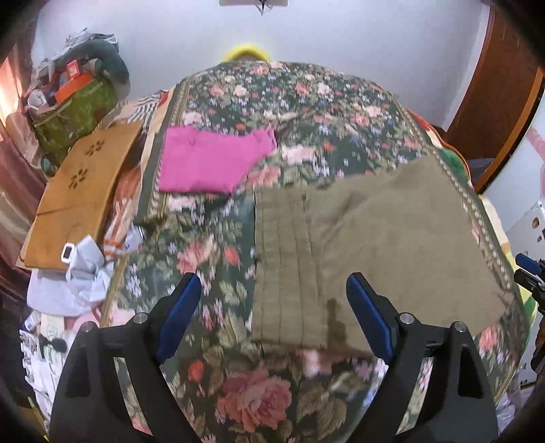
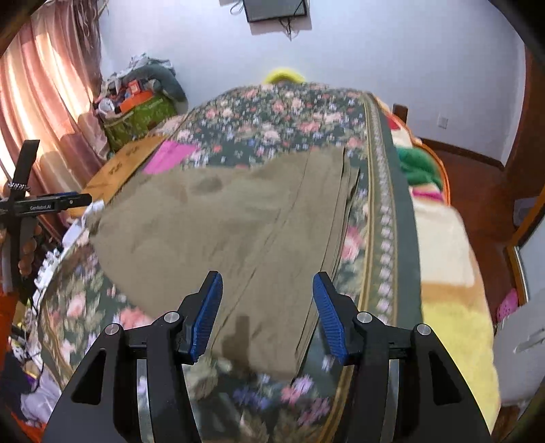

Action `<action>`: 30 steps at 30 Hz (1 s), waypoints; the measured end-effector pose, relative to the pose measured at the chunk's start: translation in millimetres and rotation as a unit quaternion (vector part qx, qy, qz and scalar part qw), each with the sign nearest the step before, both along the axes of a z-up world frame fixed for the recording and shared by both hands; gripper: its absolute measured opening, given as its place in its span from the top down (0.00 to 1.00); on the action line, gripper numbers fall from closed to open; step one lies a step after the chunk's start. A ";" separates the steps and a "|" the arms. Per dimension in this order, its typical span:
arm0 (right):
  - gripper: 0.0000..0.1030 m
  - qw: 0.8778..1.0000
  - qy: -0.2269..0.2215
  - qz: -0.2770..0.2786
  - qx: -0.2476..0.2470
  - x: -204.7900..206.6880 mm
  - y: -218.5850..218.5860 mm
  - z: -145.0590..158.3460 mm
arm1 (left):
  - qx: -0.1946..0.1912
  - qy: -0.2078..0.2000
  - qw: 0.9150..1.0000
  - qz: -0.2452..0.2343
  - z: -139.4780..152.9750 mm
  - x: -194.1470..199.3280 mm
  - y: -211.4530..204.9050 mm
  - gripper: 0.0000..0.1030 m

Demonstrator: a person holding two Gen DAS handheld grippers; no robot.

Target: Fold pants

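Bedroom, pale wall, one bed (image 1: 306,102) under a floral cover, pink curtain (image 2: 41,102) on the window side. One pair of olive pants (image 1: 391,245) lies folded flat on the cover toward the right edge of the bed, layered edges stacked along one side. One folded magenta garment (image 1: 211,163) sits further up the bed, well apart from the pants. One tan board (image 1: 78,201) beside the bed, one green bag (image 1: 78,116) piled with clutter behind it. Two tongs: left tongs (image 1: 272,313) wide open above the near end of the pants, holding nothing; right tongs (image 2: 267,315) about half open over the near corner of the pants, nothing between the pads. Both views motion-blurred, so the cover pattern and the pants' seams are smeared. Dark blotches on the pants: stain or shadow, can't tell. A yellow item (image 2: 284,75) past the far end of the bed is mostly hidden. The wall screen (image 2: 276,10) is cut off at the top.
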State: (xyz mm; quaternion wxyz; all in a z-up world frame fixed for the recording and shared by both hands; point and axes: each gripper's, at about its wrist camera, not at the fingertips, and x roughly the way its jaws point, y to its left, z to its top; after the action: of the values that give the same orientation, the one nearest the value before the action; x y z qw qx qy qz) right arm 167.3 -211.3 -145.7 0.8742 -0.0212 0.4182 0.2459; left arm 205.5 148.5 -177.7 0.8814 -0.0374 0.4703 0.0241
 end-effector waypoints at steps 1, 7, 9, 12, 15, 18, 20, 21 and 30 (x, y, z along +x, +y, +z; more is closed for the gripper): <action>0.50 1.000 -0.004 -0.003 0.002 4.6 -0.7 1.8 | 0.003 -0.002 1.000 0.000 2.9 5.4 0.5 0.15; 0.50 0.999 -0.025 -0.021 0.010 39.9 -4.7 10.6 | 0.021 -0.008 1.000 -0.005 11.8 39.0 1.6 0.15; 0.50 0.999 -0.028 -0.025 0.010 52.9 -7.1 11.0 | 0.027 -0.007 1.000 -0.007 10.4 49.2 1.9 0.15; 0.50 0.999 -0.024 -0.033 0.012 77.0 -11.3 8.1 | 0.034 -0.001 0.999 -0.007 5.0 66.6 3.6 0.15; 0.50 0.999 -0.016 -0.037 0.016 105.4 -13.1 2.0 | 0.028 0.009 1.000 -0.008 -4.9 86.1 7.0 0.15; 0.50 0.999 -0.005 -0.040 0.017 131.1 -11.4 -7.4 | 0.026 0.020 0.999 -0.007 -14.5 101.1 7.8 0.15; 0.50 0.999 0.004 -0.041 0.017 149.7 -8.2 -15.4 | 0.023 0.031 0.999 -0.009 -24.3 112.6 9.1 0.15; 0.50 0.999 0.007 -0.041 0.015 157.6 -6.8 -18.7 | 0.022 0.034 0.999 -0.010 -27.4 114.5 9.3 0.15; 0.50 0.999 0.031 -0.032 -0.021 230.5 16.2 -59.7 | 0.031 0.072 0.997 -0.024 -69.6 139.4 6.0 0.15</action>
State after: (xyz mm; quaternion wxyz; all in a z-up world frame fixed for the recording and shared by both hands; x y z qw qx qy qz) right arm 397.7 -195.1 -205.4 0.8674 -0.0187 0.4511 0.2092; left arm 344.9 154.5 -247.3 0.8460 0.0031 0.5327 0.0201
